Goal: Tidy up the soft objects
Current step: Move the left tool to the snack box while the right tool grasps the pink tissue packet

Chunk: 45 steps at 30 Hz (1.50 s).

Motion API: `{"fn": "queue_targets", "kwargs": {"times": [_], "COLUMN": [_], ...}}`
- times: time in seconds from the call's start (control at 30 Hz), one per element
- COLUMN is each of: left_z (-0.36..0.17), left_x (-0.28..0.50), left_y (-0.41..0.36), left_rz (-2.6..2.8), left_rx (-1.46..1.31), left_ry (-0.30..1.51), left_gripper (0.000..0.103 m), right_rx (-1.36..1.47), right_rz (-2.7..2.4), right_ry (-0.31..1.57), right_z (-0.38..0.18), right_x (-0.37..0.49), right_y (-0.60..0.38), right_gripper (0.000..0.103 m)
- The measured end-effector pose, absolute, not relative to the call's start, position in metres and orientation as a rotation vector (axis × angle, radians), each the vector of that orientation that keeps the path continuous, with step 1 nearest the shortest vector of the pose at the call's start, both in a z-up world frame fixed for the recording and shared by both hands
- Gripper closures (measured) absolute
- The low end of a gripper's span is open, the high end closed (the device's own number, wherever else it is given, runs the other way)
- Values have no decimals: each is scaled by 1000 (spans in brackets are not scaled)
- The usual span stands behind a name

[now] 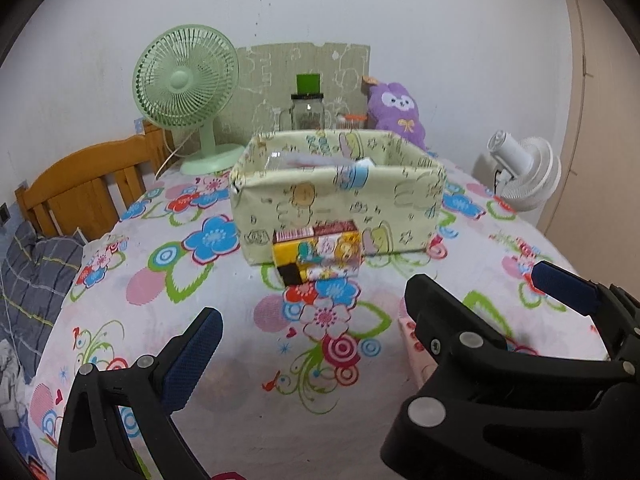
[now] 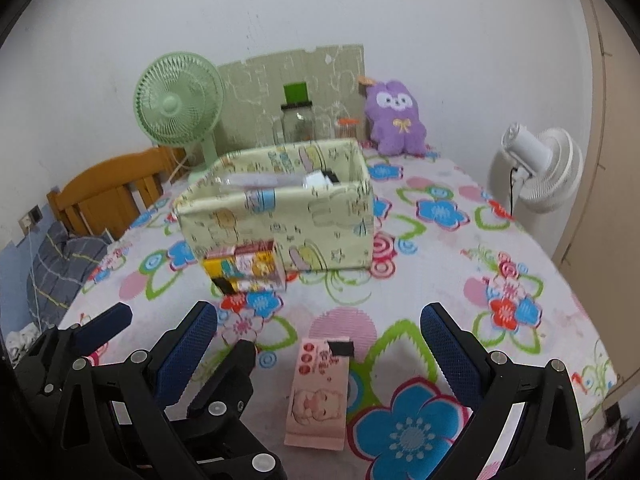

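Note:
A pale green fabric box [image 1: 340, 200] [image 2: 276, 212] with cartoon prints stands mid-table; clear plastic packs lie inside it. A yellow tissue pack [image 1: 320, 254] [image 2: 246, 266] leans against its front. A pink tissue pack with a baby's face [image 2: 320, 392] lies flat between my right gripper's open fingers; its edge shows in the left wrist view [image 1: 416, 344]. My left gripper [image 1: 308, 344] is open and empty, short of the yellow pack; it also shows at the left of the right wrist view [image 2: 172, 340]. My right gripper [image 2: 320, 344] is open and empty; it also shows in the left wrist view [image 1: 480, 292].
The table wears a flowered cloth [image 1: 208, 300] [image 2: 440, 264]. At the back stand a green fan [image 1: 186, 92] [image 2: 178, 108], a glass jar [image 1: 307, 114] [image 2: 298, 122] and a purple plush [image 1: 396, 110] [image 2: 394, 114]. A white fan [image 1: 524, 172] [image 2: 540, 168] stands right; a wooden headboard [image 1: 88, 184] left.

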<state>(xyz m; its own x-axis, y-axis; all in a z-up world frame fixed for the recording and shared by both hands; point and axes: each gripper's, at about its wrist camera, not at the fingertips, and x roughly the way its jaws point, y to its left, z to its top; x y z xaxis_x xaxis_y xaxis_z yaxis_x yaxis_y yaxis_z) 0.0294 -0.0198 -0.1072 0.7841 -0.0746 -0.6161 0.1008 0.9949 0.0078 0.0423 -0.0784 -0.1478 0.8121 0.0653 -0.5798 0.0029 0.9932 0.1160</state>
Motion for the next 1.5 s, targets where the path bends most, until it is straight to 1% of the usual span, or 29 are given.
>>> {"fn": "queue_targets", "kwargs": {"times": [0.27,0.4,0.47,0.63,0.7,0.77,0.8,0.9,1.0,1.13,1.4,1.5], "left_z": [-127,-137,-142,-149,-151,-153,-155,-159,-159,-159,-158,-156], "left_x": [34,38,39,40,41,43,44,45,45,46,47,48], "left_y": [-17,-18,-19,-20,-19,-20,-20,-20,-21,-24,-30,-30], "left_rz": [-102,-99,-103,-105,-104,-103,-108,-113,-119,-146,-147,-131], "left_rx": [46,50,52,56,55,57,52,46,44,40,68,84], "left_ry": [714,740,756,779,789,800,813,832,834,837,839,838], "left_gripper": [6,6,6,6,6,6,6,6,6,6,6,6], "right_rx": [113,112,114,121,121,109,108,105,89,95,80,77], "right_rz": [24,-15,-15,2,25,34,35,33,28,28,45,39], "right_ry": [689,725,746,787,796,810,816,826,822,819,817,816], "right_z": [-170,-180,-185,-194,-196,-198,-200,-203,-203,-202,-202,-203], "right_x": [52,58,62,67,69,71,72,73,73,73,76,77], "right_y": [-77,-79,-79,-77,-75,-72,-72,-71,-71,-75,-77,-77], "right_gripper": [0,1,6,12,17,25,26,36,39,47,51,54]}}
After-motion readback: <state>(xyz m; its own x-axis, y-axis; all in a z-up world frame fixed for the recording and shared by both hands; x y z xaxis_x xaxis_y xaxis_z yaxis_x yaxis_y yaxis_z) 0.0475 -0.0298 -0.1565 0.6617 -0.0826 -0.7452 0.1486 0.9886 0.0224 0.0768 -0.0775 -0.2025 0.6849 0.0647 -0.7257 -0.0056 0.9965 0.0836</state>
